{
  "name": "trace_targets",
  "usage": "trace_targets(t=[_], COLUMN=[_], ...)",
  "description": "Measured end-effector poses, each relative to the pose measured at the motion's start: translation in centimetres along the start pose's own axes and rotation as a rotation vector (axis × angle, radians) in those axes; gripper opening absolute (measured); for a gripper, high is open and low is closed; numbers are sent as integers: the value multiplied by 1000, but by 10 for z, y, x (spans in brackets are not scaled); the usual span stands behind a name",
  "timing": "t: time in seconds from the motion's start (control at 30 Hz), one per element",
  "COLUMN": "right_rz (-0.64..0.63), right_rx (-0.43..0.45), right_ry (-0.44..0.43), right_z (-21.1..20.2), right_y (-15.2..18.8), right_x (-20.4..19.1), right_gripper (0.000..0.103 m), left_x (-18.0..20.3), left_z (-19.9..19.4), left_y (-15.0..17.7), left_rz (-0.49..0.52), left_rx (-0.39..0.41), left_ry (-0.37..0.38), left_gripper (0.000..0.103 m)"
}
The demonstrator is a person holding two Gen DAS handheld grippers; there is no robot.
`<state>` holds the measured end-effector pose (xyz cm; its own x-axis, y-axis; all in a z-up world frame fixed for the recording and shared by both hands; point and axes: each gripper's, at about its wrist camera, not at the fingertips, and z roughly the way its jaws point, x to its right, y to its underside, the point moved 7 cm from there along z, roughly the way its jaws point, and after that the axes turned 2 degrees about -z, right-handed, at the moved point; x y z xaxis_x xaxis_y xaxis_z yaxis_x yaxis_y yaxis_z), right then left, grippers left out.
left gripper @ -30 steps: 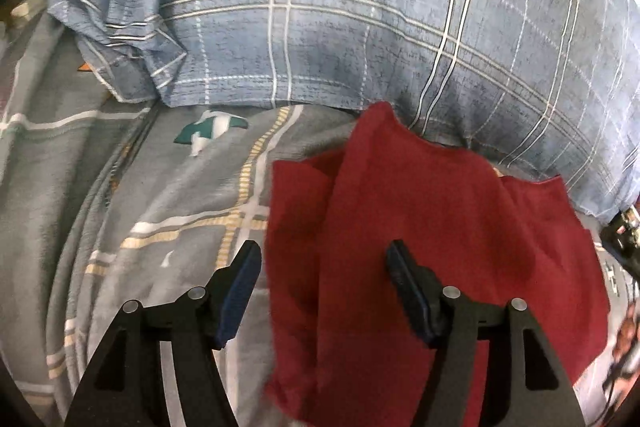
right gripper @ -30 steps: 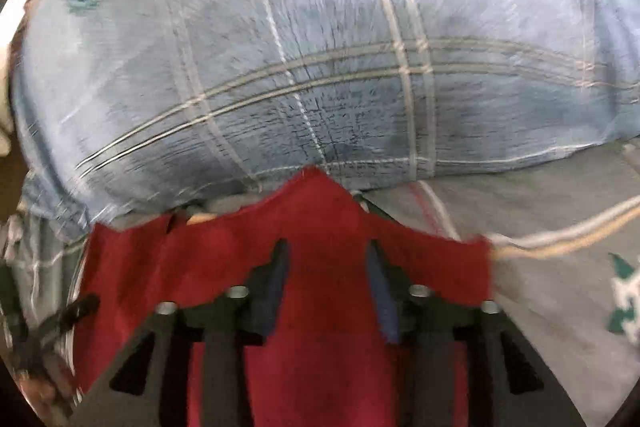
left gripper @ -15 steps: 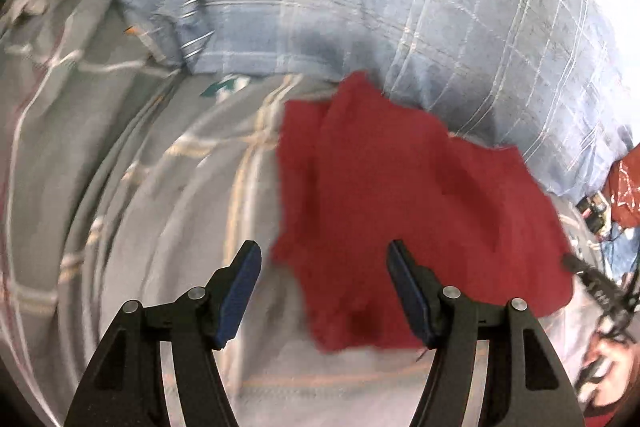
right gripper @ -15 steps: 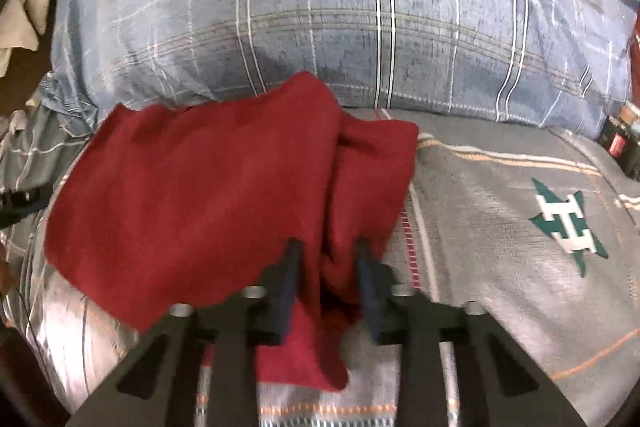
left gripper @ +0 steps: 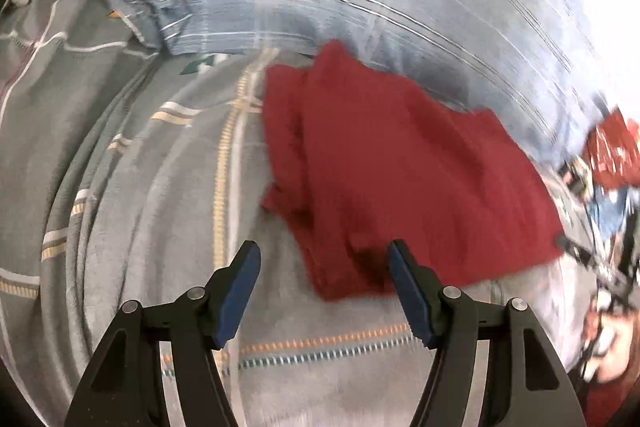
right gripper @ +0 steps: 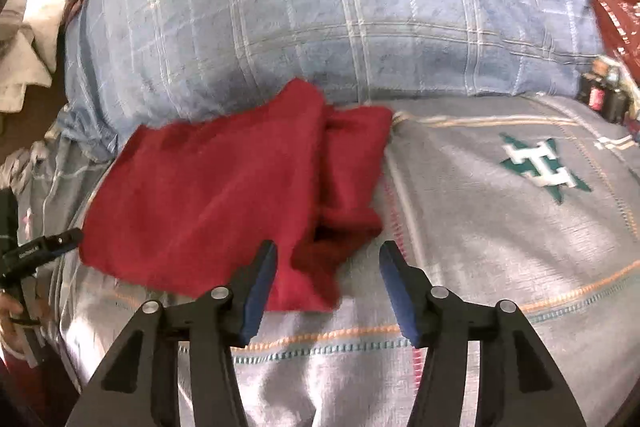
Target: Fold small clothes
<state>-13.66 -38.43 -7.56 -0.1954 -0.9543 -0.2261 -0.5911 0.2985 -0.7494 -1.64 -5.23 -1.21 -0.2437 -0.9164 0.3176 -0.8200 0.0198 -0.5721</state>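
Observation:
A dark red cloth [left gripper: 400,171] lies folded on the grey bedspread, its far corner against the blue plaid pillow; it also shows in the right wrist view [right gripper: 240,195]. My left gripper [left gripper: 324,263] is open and empty, just in front of the cloth's near left corner. My right gripper [right gripper: 328,263] is open and empty, its jaws on either side of the cloth's near right corner, not touching it.
A large blue plaid pillow [right gripper: 340,15] lies behind the cloth. The grey bedspread [right gripper: 500,247] with stitched stripes and a green star emblem [right gripper: 540,169] extends right. Red packaging and small dark items [right gripper: 604,95] sit at far right. The other gripper [right gripper: 36,251] shows at left.
My right gripper let go of the red cloth and opened wide. Both grippers pulled back toward me, so the cloth now lies flat further ahead.

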Motion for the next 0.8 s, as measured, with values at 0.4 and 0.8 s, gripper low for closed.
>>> trace_targets(t=[0.4, 0.8], right_rz=[-18, -26], right_rx=[14, 6], right_ry=[-29, 13], right_z=[10, -1], right_y=[0, 6], right_x=[-10, 0], right_gripper=[21, 14], left_x=[-2, -11], left_z=[23, 11], left_y=[3, 9], left_rz=[3, 37], left_rx=[-72, -76], left_ry=[58, 30], left_gripper=[11, 11])
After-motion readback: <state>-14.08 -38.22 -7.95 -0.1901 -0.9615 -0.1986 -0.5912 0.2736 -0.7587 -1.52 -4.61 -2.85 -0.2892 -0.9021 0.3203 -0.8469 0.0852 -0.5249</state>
